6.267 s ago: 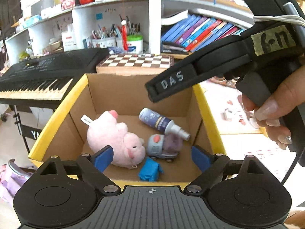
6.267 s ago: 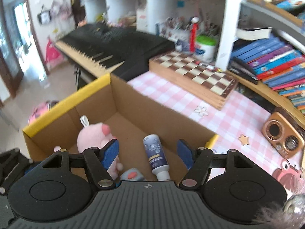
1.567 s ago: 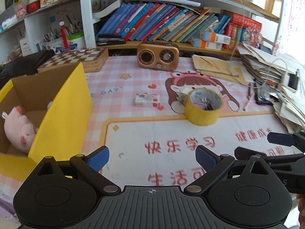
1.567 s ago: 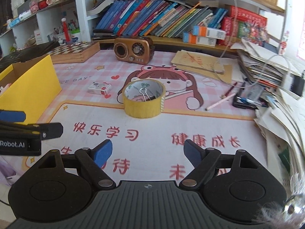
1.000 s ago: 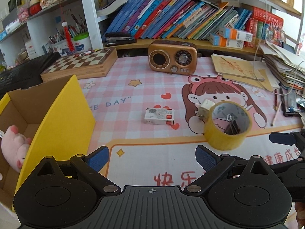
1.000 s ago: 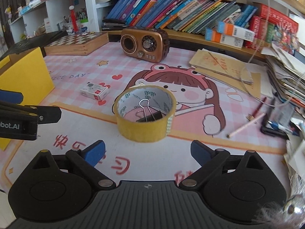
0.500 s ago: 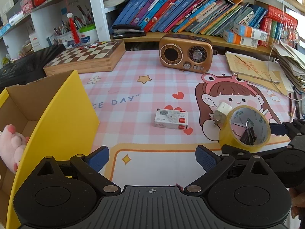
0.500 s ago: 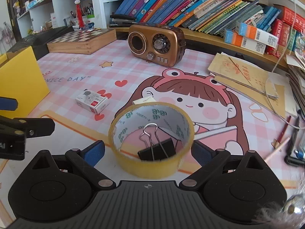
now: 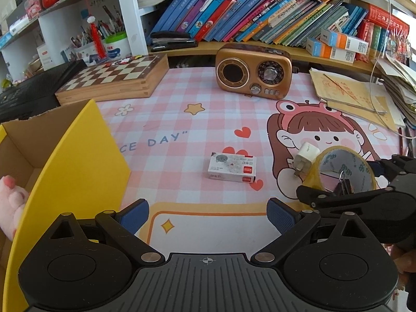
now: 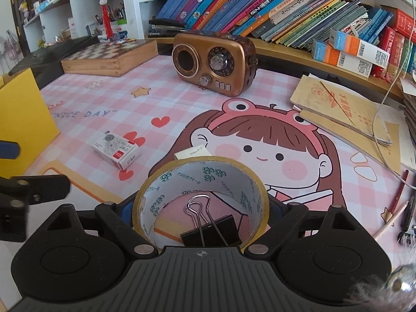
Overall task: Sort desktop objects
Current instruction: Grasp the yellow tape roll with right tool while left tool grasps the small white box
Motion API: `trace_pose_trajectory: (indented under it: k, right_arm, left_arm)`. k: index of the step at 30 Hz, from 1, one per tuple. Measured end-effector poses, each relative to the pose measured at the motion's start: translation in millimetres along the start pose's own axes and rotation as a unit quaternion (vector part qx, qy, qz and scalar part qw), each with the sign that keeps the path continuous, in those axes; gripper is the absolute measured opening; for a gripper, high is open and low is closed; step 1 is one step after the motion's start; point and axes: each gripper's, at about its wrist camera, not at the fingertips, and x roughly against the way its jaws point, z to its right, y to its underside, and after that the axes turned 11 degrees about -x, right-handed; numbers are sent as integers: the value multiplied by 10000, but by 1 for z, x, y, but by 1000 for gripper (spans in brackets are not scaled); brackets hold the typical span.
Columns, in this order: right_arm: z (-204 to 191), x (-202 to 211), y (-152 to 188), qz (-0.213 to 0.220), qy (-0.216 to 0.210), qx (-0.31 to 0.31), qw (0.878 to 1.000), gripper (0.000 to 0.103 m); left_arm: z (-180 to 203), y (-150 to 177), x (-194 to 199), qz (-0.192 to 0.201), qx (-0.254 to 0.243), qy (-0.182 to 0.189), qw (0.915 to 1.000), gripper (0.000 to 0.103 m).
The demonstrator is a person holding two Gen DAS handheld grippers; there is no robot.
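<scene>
Left wrist view: your left gripper (image 9: 207,212) spread wide, nothing between pads, above desk mat (image 9: 208,223). Yellow box (image 9: 70,161) at left, small carton (image 9: 232,167) ahead, tape roll (image 9: 345,169) far right between your right gripper's fingers.

Right wrist view: your right gripper (image 10: 200,214) closing around tape roll (image 10: 200,179); pads hidden behind roll, contact unclear. Binder clip (image 10: 210,230) inside roll.

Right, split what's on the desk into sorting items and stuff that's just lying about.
Sorting items:
- tape roll, between the closing right claw fingers
- binder clip inside it
- small white box
- white plug
- yellow cardboard box

Lying about:
- radio
- chessboard
- books
- notebooks
</scene>
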Motion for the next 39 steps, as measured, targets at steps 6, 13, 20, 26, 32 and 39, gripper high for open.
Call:
trace_pose_trajectory:
  k: [6,13,20,26,32,39]
  right_arm:
    - [15,34,-1,362,62,-329,9988,90]
    - [37,69,6,624,277,-612,9958,89]
    - [48,87,19,567,435,-888,9935,89]
    - [50,93,27,471,435,-928,9936,89]
    - [52,96,29,430,443,-947,9936,89]
    - [50,98,30,440,403,-913,9940,89]
  left_arm:
    - [1,-6,-9,18,85,56,9999,99]
    - [12,-13,-23,108,72,197,9997,98]
    - [20,-18,-44,202,-17,190,9996,94]
    - [18,-21,-62,198,60,242,9995,77]
    - [11,-24,-71,176,96,271,9994,58]
    - [11,-24,-66,172,54,339,9993,53]
